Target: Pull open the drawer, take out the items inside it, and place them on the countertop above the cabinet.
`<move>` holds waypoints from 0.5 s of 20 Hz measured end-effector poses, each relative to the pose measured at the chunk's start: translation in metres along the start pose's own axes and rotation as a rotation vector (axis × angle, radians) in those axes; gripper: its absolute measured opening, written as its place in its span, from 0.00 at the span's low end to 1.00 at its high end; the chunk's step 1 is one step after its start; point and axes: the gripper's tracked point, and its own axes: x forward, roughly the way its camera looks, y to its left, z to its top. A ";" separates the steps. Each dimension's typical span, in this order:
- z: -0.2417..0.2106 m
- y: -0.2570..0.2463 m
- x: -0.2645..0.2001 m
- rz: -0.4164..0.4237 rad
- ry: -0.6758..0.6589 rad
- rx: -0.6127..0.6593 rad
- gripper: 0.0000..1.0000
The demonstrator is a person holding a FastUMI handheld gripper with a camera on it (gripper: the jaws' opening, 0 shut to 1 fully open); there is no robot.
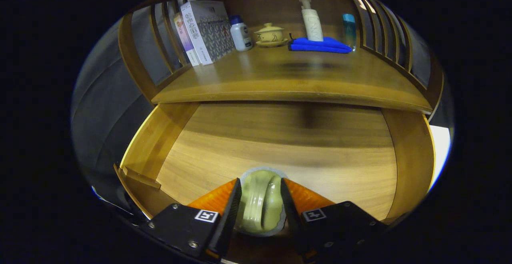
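My jaws [261,200] clamped on a pale green ceramic saucer [262,204], above the open drawer [280,152], worktop [288,76] beyond.

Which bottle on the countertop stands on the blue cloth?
The tall white pump bottle. It stands on the folded blue cloth; the small white bottle and the clear blue bottle stand on wood.

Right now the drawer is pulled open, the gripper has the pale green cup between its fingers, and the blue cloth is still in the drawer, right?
Not quite. In the gripper view, the blue cloth lies on the countertop; the rest holds.
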 end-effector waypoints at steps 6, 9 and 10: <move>0.000 0.002 0.002 0.022 -0.001 0.063 0.20; 0.005 0.008 -0.002 0.050 -0.023 0.049 0.18; 0.008 0.011 -0.004 0.055 -0.038 0.041 0.18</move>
